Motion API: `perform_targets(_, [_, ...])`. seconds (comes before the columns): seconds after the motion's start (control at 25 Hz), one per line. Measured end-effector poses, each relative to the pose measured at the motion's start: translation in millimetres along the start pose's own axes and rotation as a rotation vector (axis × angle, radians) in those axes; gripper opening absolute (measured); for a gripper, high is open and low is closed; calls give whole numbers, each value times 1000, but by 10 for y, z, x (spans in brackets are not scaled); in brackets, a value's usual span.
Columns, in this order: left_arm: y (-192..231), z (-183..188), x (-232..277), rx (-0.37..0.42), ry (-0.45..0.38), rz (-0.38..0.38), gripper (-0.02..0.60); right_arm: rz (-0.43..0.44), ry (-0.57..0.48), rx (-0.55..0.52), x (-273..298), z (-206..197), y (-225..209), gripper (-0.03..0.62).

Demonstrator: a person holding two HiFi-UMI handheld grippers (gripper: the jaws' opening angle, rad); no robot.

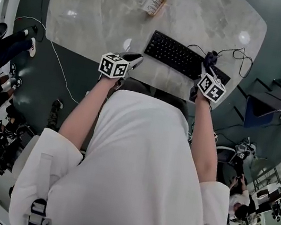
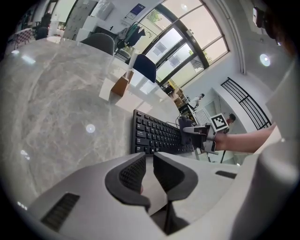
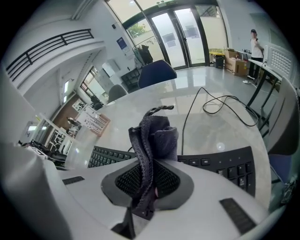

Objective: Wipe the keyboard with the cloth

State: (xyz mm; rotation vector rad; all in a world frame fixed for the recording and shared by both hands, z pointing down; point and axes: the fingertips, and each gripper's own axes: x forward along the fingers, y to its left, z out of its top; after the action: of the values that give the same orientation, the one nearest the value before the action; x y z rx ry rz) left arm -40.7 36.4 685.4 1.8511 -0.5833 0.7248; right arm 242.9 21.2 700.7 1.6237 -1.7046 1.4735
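- Two-jawed right tongs (image 3: 148, 177) pinch a dark grey cloth (image 3: 155, 133), which stands bunched above them, over the right part of the black keyboard (image 1: 173, 54).
- Left tongs (image 2: 149, 164) are narrowly apart with nothing between them, near the keyboard's left end, at the near edge of the marble tabletop (image 1: 89, 8).
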Motion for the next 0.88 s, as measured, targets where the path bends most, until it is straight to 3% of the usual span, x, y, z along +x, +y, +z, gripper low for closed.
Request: perform_targets(0.88, [414,79,-320,-14,-14,-29,55,232,86,-102,601,-155,1399,62])
